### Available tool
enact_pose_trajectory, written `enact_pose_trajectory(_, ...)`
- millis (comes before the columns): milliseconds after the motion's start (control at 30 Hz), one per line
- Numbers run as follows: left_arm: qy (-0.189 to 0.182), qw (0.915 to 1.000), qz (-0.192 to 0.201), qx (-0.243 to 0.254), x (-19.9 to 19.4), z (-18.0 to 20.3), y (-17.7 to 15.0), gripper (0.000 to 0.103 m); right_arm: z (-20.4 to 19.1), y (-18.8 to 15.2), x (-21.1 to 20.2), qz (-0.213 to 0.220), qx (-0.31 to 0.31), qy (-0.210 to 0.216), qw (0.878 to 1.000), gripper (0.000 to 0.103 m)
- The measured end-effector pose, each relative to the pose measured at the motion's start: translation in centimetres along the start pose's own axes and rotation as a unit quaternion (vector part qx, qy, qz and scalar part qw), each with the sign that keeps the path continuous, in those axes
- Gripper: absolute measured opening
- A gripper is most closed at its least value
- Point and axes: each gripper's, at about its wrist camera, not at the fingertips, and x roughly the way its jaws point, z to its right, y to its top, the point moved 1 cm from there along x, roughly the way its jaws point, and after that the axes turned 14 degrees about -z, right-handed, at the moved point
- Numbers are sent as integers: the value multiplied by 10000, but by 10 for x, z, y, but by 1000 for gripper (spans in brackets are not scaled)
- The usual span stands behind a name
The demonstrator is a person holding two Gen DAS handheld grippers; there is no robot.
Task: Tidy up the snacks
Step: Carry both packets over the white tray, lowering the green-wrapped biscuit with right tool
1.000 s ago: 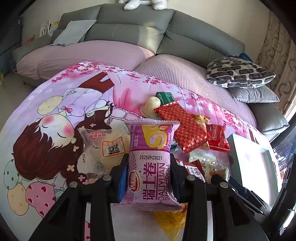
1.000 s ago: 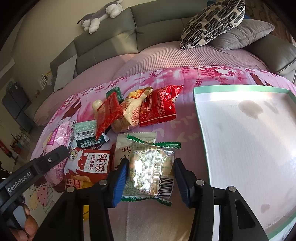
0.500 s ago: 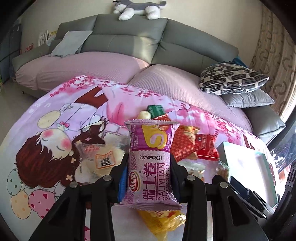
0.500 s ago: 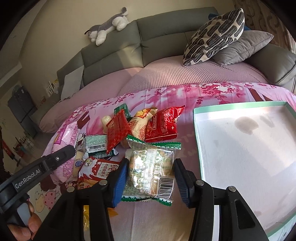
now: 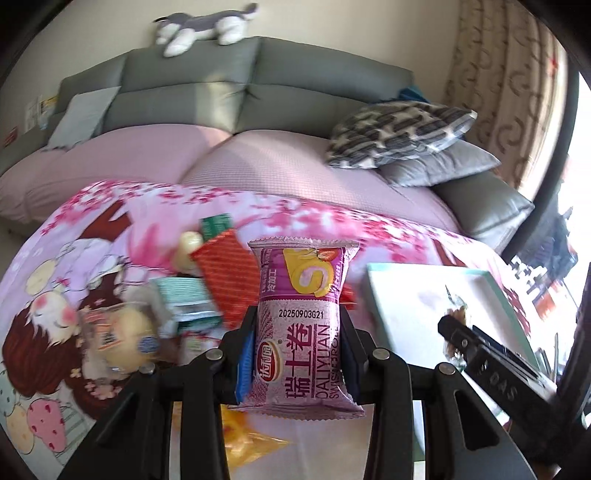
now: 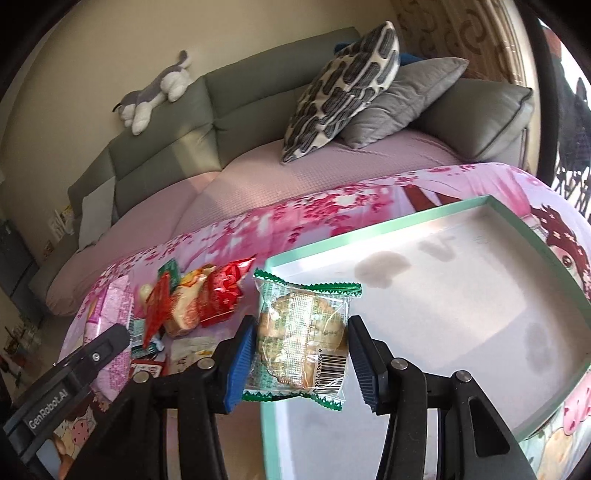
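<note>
My left gripper [image 5: 297, 347] is shut on a purple Swiss roll packet [image 5: 301, 325], held upright above the pink cartoon blanket. My right gripper [image 6: 301, 354] is shut on a clear cracker packet with green edges [image 6: 301, 332], lifted over the near left corner of the white tray with a mint rim [image 6: 406, 221]. The tray also shows in the left wrist view [image 5: 495, 288], to the right of the purple packet. A pile of snacks stays on the blanket: a red packet [image 5: 225, 273], a bun in clear wrap [image 5: 122, 332], red and yellow packets [image 6: 207, 302].
A grey sofa [image 5: 221, 85] with a pink cover runs behind the blanket. On it lie patterned and grey cushions [image 6: 343, 88], with a plush dog [image 5: 199, 27] on its backrest. A curtain [image 5: 502, 85] hangs at the right. The other gripper's body [image 6: 66, 384] shows at the lower left.
Both grippers have risen and swung right with their packets. The cracker packet now hangs over the tray's corner; the snack pile has slid left in both views.
</note>
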Motion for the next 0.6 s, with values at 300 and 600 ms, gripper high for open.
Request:
enact_pose_trajectory(300,-398,9969,-154,665,11,57,-5,41,66,4,-13,104,705,-543,9960,52)
enact_pose_trajectory(600,-710,9907,-371,1100,30,99,-11,41,117,5,-17,142,1366,-1187,9834,52)
